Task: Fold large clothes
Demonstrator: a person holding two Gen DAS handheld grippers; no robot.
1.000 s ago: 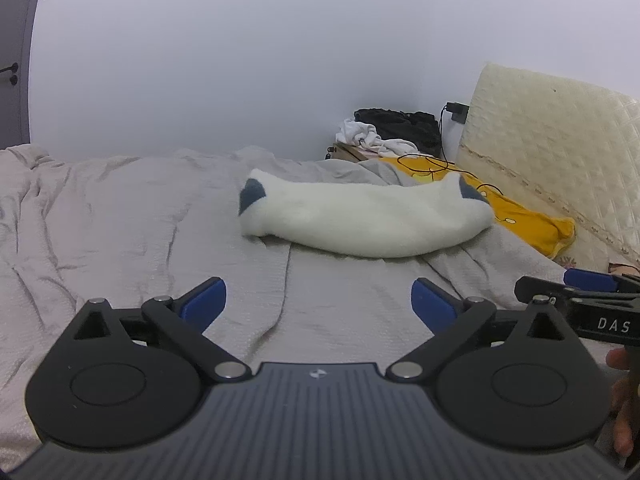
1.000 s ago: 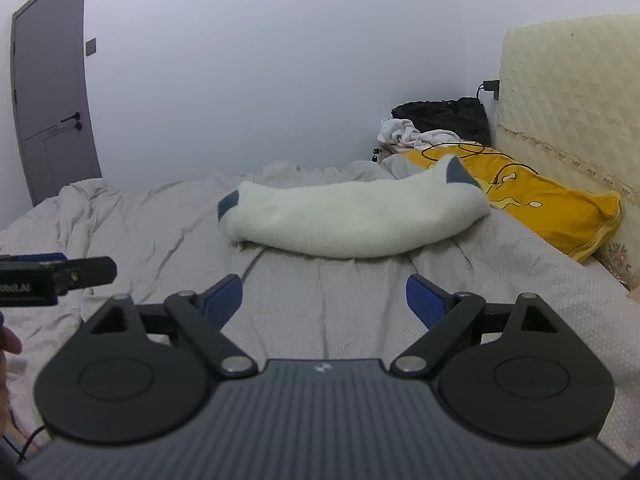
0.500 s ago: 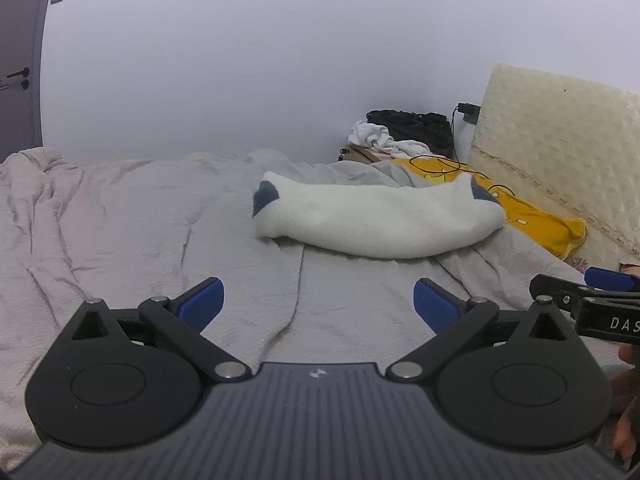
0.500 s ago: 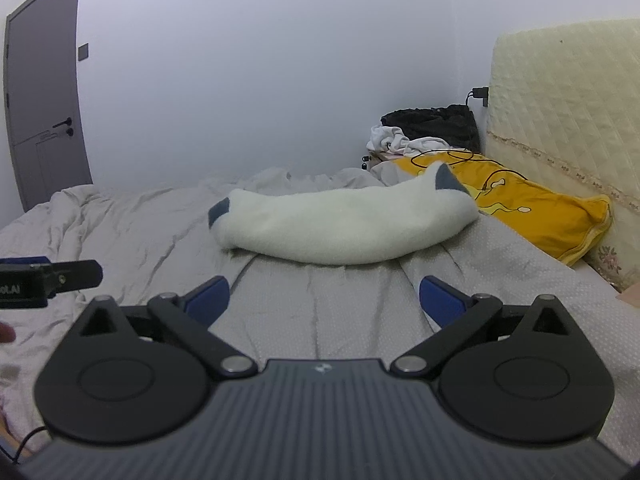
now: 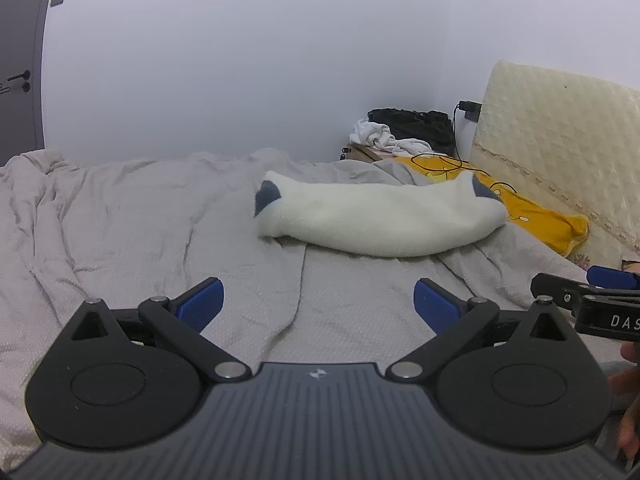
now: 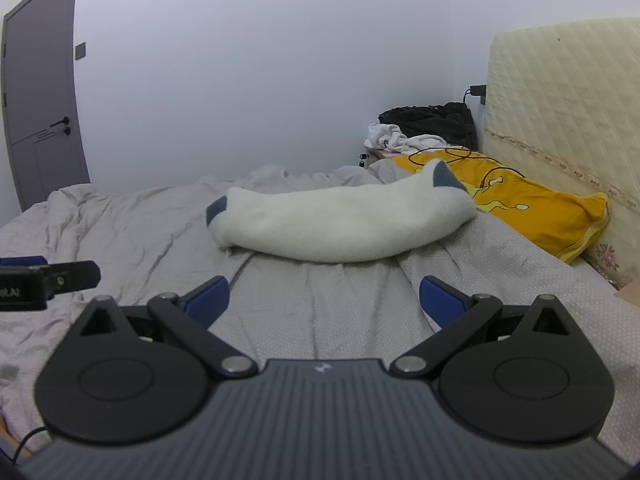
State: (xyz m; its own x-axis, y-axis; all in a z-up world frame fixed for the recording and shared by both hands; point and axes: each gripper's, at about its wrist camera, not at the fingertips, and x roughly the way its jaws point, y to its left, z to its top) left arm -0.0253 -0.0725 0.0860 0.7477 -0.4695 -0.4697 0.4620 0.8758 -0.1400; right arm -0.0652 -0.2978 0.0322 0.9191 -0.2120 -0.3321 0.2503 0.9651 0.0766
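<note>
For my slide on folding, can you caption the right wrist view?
Open right tool above grey bedding, facing a folded white fleece garment beside a yellow pillow.

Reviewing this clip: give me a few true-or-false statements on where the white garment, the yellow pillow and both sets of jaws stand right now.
1. The white garment lies rolled up on the grey bed cover. True.
2. The right gripper is clamped on the garment. False: its jaws stand wide apart with nothing between them, short of the garment.
3. The yellow pillow lies by the cream headboard. True.
4. The left gripper holds the bed cover. False: its jaws are open and empty.
</note>
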